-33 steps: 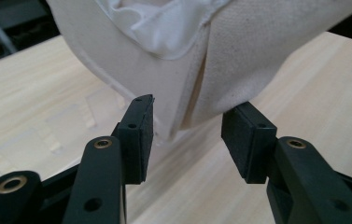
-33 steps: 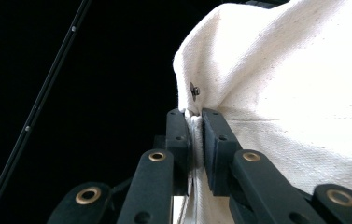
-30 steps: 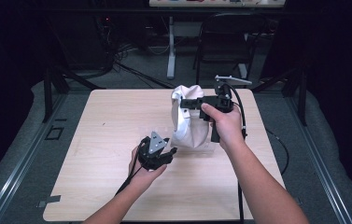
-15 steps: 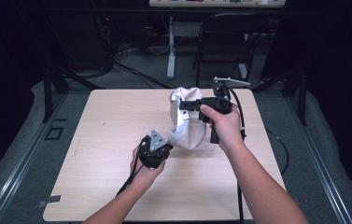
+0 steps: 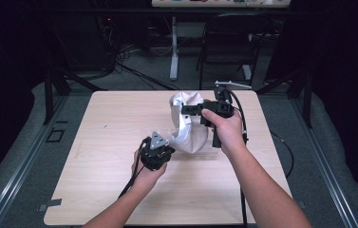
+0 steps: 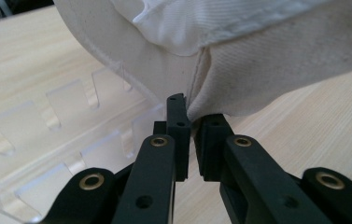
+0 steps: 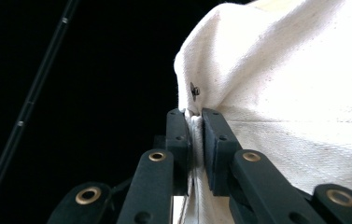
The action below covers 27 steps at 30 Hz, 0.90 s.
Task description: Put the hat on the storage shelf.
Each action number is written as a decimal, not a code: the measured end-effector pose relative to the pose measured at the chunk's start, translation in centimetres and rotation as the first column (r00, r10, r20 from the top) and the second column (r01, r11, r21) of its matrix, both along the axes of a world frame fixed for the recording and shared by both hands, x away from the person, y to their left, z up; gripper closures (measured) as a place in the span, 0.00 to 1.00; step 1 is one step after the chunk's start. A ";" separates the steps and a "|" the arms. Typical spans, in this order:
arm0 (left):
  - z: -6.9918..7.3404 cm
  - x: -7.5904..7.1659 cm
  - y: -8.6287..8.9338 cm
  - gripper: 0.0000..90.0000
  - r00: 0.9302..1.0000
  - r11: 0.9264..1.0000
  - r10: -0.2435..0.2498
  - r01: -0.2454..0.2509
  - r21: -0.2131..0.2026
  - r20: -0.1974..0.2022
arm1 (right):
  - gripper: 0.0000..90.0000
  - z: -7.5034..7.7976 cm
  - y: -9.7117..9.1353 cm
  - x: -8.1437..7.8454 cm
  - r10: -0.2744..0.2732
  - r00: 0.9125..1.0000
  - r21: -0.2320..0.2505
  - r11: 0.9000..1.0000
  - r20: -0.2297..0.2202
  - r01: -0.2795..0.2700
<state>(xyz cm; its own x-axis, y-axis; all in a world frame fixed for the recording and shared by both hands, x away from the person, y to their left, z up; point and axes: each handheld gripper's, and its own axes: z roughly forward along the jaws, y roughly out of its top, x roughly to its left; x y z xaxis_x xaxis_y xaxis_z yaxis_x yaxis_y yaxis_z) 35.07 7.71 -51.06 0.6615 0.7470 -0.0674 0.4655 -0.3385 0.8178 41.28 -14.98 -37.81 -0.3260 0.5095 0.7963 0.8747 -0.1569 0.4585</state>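
High view: both claws, left point(image 5: 167, 145) and right point(image 5: 184, 110), pinch white cloth point(image 5: 191, 133) over a wooden table point(image 5: 105, 142), dark room.

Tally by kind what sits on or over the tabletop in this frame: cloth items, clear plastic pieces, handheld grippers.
White cloth garment: 1
Clear notched plastic piece lying on the table, seen in the left gripper view: 1
Handheld grippers: 2, the left gripper and the right gripper, each clamped on the cloth
Total: 4
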 end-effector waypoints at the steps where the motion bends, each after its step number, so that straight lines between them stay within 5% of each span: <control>1: -0.2 0.1 0.1 0.95 1.000 1.000 0.000 0.000 -0.005 -0.015 | 0.91 -0.2 0.0 0.1 0.000 1.000 -0.003 1.000 -0.005 0.000; 5: -1.1 0.3 0.5 0.95 0.999 1.000 0.010 -0.010 -0.003 -0.054 | 0.91 -1.3 0.2 0.4 0.001 1.000 -0.026 1.000 -0.026 -0.002; 10: -1.1 0.0 0.2 0.95 1.000 1.000 0.007 -0.006 0.025 -0.026 | 0.91 -1.5 0.3 0.4 -0.004 1.000 -0.017 1.000 -0.031 0.004; 17: -1.1 -0.2 0.3 0.89 1.000 1.000 0.012 -0.012 0.004 -0.020 | 0.91 -1.5 0.3 0.3 0.000 1.000 -0.025 1.000 -0.021 0.000; 27: -0.9 -1.7 1.5 0.58 1.000 0.999 -0.027 0.027 -0.026 0.003 | 0.91 -1.2 -0.3 0.0 -0.025 1.000 -0.058 0.998 0.010 0.026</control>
<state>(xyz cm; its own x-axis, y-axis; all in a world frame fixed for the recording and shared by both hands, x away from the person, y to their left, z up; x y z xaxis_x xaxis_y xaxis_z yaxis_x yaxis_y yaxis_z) 33.34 9.22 -51.97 0.6816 0.7268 -0.0851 0.4544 -0.3292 0.8278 41.33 -15.27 -39.01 -0.3195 0.5630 0.7622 0.8665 -0.1520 0.4755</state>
